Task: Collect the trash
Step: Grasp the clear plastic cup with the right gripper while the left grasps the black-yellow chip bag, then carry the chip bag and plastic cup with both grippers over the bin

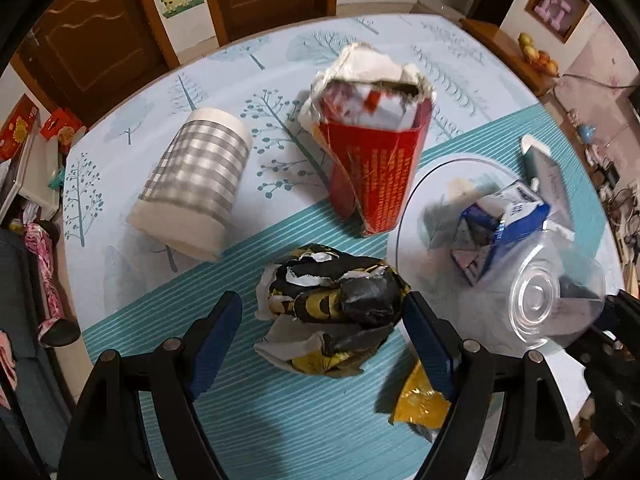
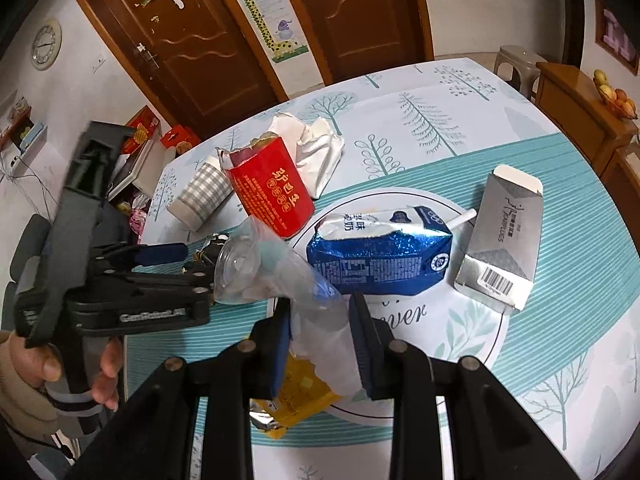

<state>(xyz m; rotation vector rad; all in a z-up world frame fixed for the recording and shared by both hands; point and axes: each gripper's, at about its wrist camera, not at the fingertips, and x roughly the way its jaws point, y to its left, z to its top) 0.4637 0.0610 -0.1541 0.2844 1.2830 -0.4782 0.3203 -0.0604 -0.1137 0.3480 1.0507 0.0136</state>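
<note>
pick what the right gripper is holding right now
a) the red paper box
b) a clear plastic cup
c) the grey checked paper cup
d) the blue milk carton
b: in the right wrist view the right gripper has its blue pads pressed on a clear plastic cup lifted above the table, while the blue milk carton, red paper box and grey checked paper cup all lie untouched on the tablecloth.

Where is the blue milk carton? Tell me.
The blue milk carton lies on its side mid-table in the right wrist view, between the red box and the silver box.
</note>
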